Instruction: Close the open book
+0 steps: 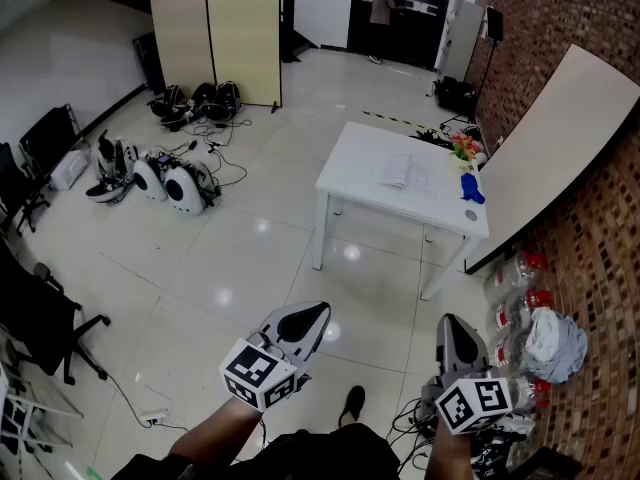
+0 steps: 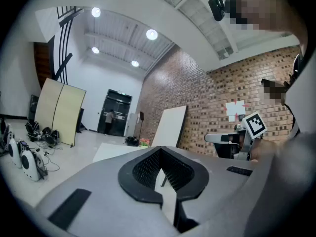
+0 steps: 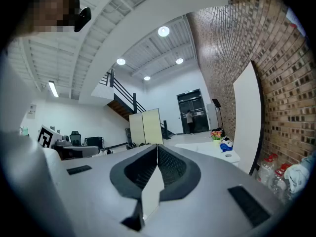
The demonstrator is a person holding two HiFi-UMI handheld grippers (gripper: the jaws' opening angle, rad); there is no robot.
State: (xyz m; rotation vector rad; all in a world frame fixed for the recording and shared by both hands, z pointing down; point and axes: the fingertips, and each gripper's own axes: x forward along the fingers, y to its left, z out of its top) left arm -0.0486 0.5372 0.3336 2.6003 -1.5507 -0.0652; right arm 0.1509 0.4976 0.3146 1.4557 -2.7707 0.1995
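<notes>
The open book (image 1: 398, 171) lies flat on the white table (image 1: 350, 168) across the room, pages up. Both grippers are held level, far short of the table, over the floor. My left gripper (image 1: 318, 314) is shut with nothing between its jaws; in its own view the tips (image 2: 160, 148) meet and the table (image 2: 111, 150) shows beyond them. My right gripper (image 1: 449, 321) is likewise shut and empty, its tips (image 3: 157, 145) closed in front of the table (image 3: 207, 147). In neither gripper view can the book be made out.
A flower pot (image 1: 463, 149) and a blue object (image 1: 472, 188) stand at the table's right end. A white board (image 1: 560, 138) leans on the brick wall. Bottles (image 1: 520, 308) sit at the right, floor gear (image 1: 165, 178) and office chairs (image 1: 40, 318) at the left, and yellow partitions (image 1: 230, 33) behind.
</notes>
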